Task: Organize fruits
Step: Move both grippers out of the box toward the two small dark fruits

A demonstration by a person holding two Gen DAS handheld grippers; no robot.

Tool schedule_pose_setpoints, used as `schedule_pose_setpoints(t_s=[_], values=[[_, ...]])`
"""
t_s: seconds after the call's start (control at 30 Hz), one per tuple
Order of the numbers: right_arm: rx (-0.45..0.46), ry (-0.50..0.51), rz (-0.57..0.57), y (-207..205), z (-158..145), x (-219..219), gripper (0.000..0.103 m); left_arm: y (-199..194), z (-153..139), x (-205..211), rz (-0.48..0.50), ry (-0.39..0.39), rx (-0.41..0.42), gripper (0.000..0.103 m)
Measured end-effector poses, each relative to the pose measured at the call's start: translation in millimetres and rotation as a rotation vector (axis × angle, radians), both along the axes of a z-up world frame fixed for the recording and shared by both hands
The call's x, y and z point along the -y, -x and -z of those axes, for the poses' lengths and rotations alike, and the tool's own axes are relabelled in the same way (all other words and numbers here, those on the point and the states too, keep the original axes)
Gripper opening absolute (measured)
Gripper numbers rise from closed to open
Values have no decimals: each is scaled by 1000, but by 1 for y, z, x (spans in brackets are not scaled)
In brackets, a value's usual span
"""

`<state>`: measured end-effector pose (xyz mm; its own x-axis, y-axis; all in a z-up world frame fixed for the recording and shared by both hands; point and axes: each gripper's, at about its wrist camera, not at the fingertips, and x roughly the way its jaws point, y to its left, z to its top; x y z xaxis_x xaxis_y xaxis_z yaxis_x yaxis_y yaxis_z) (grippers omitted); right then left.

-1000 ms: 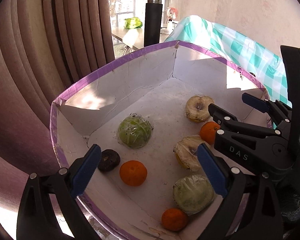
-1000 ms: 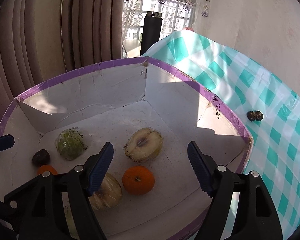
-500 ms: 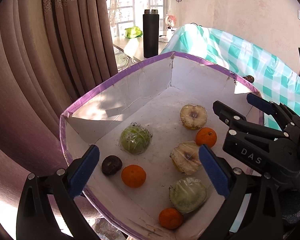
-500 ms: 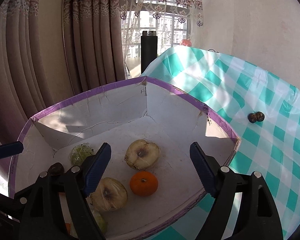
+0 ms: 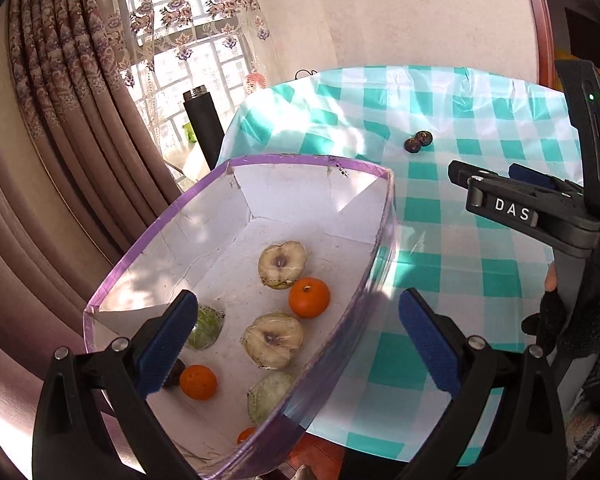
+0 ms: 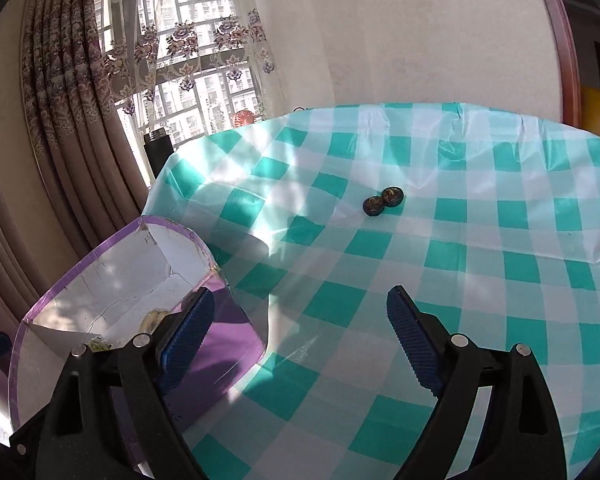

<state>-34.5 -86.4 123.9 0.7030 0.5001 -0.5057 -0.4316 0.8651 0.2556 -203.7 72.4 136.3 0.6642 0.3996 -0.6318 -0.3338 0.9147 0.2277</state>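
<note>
A white cardboard box with a purple rim [image 5: 384,232] stands at the table's left edge and holds wrapped apple halves [image 5: 281,265], oranges [image 5: 309,297], a green wrapped fruit [image 5: 206,322] and a dark fruit. Two dark halved fruits [image 5: 418,142] lie together on the checked cloth, also in the right wrist view [image 6: 382,201]. My left gripper [image 5: 296,344] is open and empty above the box's right wall. My right gripper [image 6: 298,340] is open and empty over the cloth beside the box [image 6: 100,276]; it shows at the right of the left wrist view [image 5: 512,192].
The table carries a teal and white checked cloth [image 6: 460,280]. A black flask [image 5: 203,120] stands behind the table near the window. Brown curtains [image 5: 60,160] hang at the left. A gloved hand [image 5: 572,328] holds the right gripper.
Both grippers have pulled back and swung right, away from the box's inside. The right wrist view now faces the cloth and the two dark fruits; both stay open.
</note>
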Motion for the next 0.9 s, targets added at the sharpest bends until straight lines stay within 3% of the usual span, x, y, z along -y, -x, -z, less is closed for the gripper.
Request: schedule_pose_setpoints(t_s=[0.13, 0.23, 0.37, 0.47, 0.7, 0.9], values=[[-54, -24, 130, -22, 16, 49, 87, -24, 4, 38, 120, 26, -6, 101], [-105, -46, 225, -37, 32, 82, 87, -45, 11, 75, 219, -6, -2, 101], [-175, -88, 348, -53, 53, 126, 87, -80, 32, 123, 370, -60, -11, 101], [-218, -111, 425, -66, 63, 151, 87, -116, 53, 137, 430, -42, -15, 101], [-242, -64, 453, -112, 72, 153, 87, -216, 88, 113, 388, 254, -36, 101], [-263, 23, 397, -173, 84, 121, 87, -282, 112, 86, 272, 355, -29, 101]])
